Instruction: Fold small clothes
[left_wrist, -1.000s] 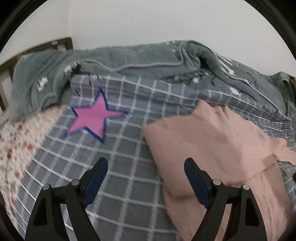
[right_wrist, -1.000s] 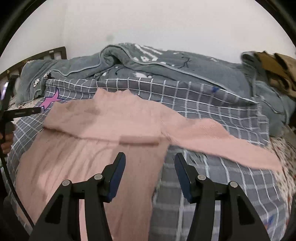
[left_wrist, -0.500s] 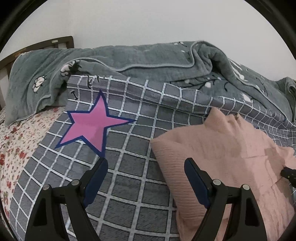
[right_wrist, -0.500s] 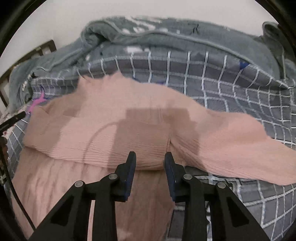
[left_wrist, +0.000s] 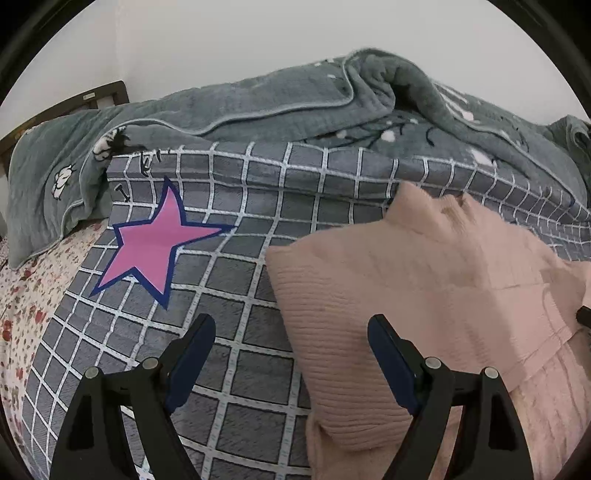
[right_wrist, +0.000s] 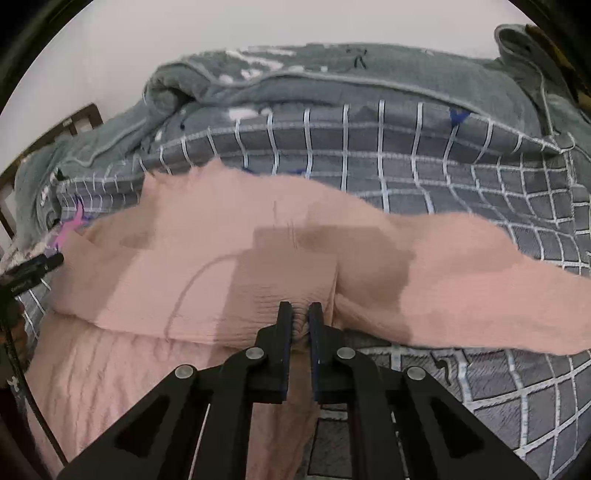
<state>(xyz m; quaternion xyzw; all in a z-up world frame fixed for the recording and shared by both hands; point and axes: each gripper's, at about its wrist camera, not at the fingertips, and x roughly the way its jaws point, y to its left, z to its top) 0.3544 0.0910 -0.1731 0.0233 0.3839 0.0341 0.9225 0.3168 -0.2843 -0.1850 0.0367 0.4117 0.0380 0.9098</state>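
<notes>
A pink ribbed knit garment (left_wrist: 424, 295) lies on a grey checked bedspread (left_wrist: 258, 229). Its left sleeve is folded across the body; the right sleeve (right_wrist: 498, 280) stretches out to the right. My left gripper (left_wrist: 291, 343) is open and empty, hovering over the garment's folded left edge, its right finger above the fabric. My right gripper (right_wrist: 300, 317) is shut on a pinch of the pink garment (right_wrist: 221, 266) at the folded sleeve's edge near the right armpit. The left gripper's tip (right_wrist: 44, 264) shows at the left edge of the right wrist view.
A rumpled grey-green blanket (left_wrist: 295, 96) is heaped along the back by the wall. A pink star (left_wrist: 155, 243) marks the bedspread. A floral sheet (left_wrist: 26, 295) lies at the left, with a dark wooden headboard (left_wrist: 66, 107) behind. Brown clothing (right_wrist: 554, 48) sits far right.
My right gripper moved forward and down and closed on the pink garment. My left gripper moved closer to the garment's left edge and stayed open.
</notes>
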